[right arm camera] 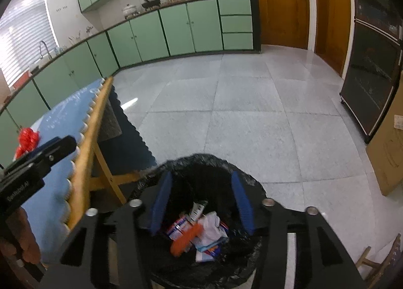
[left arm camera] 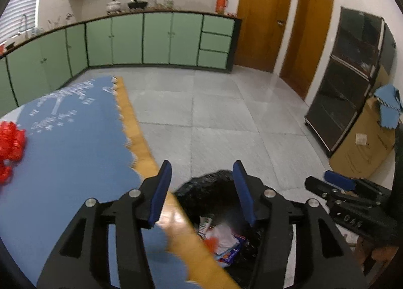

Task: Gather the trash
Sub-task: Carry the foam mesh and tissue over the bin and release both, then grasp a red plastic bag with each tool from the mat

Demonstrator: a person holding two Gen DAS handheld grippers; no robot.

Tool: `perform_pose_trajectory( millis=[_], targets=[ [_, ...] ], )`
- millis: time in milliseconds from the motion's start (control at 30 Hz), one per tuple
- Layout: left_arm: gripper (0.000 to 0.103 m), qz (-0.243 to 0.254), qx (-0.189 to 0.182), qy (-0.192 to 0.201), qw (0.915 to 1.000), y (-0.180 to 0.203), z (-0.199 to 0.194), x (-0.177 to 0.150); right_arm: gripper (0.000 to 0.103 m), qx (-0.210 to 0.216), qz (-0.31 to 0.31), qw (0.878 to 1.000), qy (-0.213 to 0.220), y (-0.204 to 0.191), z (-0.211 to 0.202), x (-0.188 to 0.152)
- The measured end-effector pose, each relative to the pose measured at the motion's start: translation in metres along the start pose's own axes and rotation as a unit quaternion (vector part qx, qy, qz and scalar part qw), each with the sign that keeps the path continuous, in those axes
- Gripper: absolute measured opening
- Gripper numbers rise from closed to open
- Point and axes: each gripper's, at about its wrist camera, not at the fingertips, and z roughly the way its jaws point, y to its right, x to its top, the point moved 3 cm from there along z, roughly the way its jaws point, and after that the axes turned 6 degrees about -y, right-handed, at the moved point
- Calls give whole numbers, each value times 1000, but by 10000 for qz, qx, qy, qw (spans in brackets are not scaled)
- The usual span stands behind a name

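Right tongs (right arm camera: 201, 201) spread, empty, above trash bin (right arm camera: 214, 163); left tongs (left arm camera: 201, 193) spread, over table edge (left arm camera: 141, 138).

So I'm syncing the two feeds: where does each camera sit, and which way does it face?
Left wrist: on the left hand-held gripper, open, above the table edge, facing the cabinets; right hand-held gripper at right.
Right wrist: on the right hand-held gripper, open, over the bin, facing the same cabinets; left hand-held gripper and hand at left.
Shared: bin, table, red trash, floor.
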Motion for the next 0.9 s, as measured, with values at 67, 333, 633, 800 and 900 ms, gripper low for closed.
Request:
perform_pose_trajectory(
  millis=[67,333,633,800,900],
  targets=[
    [54,-54,148,168,9997,-12,-14,1,72,45,-3,9999,150,-8,-9,8],
    [61,-377,972,758,9917,-72,-73,7,83,613,-461,9952,614,-80,-28,39],
    [63,-1165,2081,922,9667,-179,-126,-16,84,1390,-1259,9792,776,-197,-16,54],
    [63,-1540,2563,890,9501,-233,-144,-30,84,1786,-1707,9658,780,-276,3,56],
    [63,-1728,2691,869,9435,-257,-148,-34,84,1939,-1880,9599,755,-316,16,54]
  ],
)
